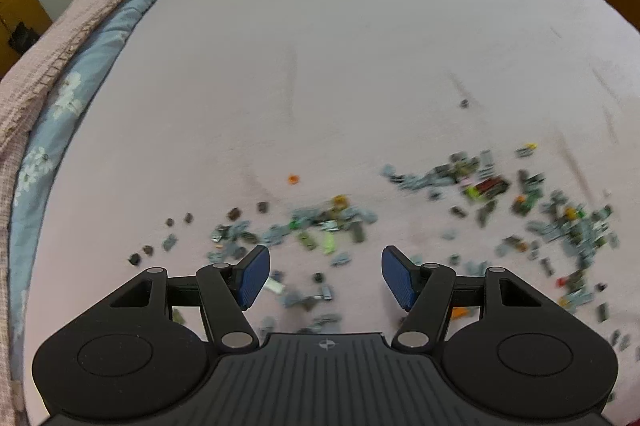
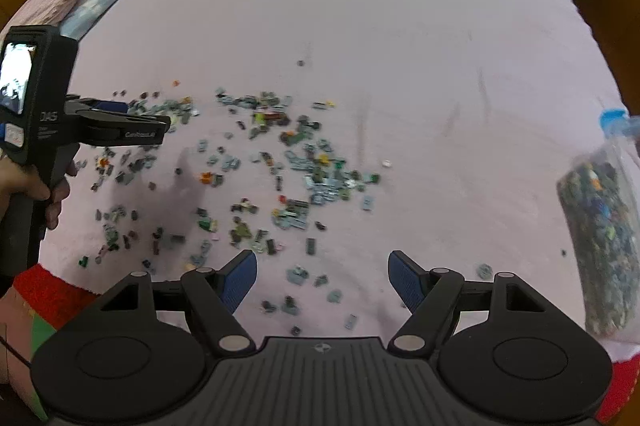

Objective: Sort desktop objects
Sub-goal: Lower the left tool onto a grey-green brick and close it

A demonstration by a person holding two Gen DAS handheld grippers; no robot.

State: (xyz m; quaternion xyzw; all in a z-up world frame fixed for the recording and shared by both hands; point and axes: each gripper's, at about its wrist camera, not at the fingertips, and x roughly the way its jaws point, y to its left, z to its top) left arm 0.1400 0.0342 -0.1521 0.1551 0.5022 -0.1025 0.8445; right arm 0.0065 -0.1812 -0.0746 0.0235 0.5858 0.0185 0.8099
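- Many small bricks lie scattered over the bed.
- We hold both grippers, left gripper and right gripper, fingers wide apart, empty.
- Brick-filled bag lies at three o'clock; sorting stage unclear.

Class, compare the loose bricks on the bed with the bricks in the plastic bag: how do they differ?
The loose bricks lie scattered flat across the pink sheet; the bag keeps its bricks packed in one dense heap. The loose ones sit mid-bed, the bag at the right edge. Both are mostly grey and green small pieces.
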